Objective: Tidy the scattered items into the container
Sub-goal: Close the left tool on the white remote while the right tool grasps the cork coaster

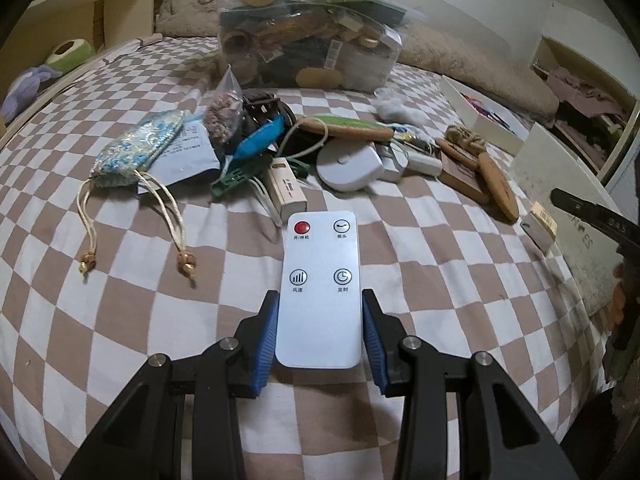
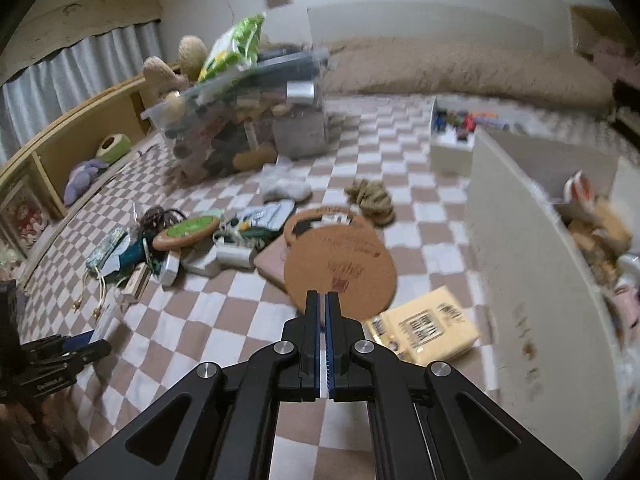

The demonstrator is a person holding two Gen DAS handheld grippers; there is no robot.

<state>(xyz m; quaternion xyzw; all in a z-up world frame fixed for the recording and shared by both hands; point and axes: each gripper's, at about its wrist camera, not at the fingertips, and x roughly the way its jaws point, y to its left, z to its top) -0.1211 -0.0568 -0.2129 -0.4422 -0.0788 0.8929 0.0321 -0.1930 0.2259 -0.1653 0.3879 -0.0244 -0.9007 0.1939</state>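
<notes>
My left gripper (image 1: 320, 300) is shut on a white remote control (image 1: 320, 288) with a red button, holding its near end just above the checkered bed. My right gripper (image 2: 322, 300) is shut with nothing between its pads; it hovers at the near edge of a round cork mat (image 2: 340, 264). The white container (image 2: 516, 248) stands to the right with several items inside; it also shows in the left wrist view (image 1: 560, 192). Scattered items lie in a pile: a blue drawstring pouch (image 1: 136, 148), a white round case (image 1: 348, 166), and a yellow packet (image 2: 428, 324).
A clear, overfilled storage bin (image 1: 308, 36) stands at the back of the bed. A small white box of coloured items (image 2: 452, 136) sits behind the container. A long brown pillow (image 2: 460, 72) lies along the far edge. A wooden shelf (image 2: 80, 136) borders the left.
</notes>
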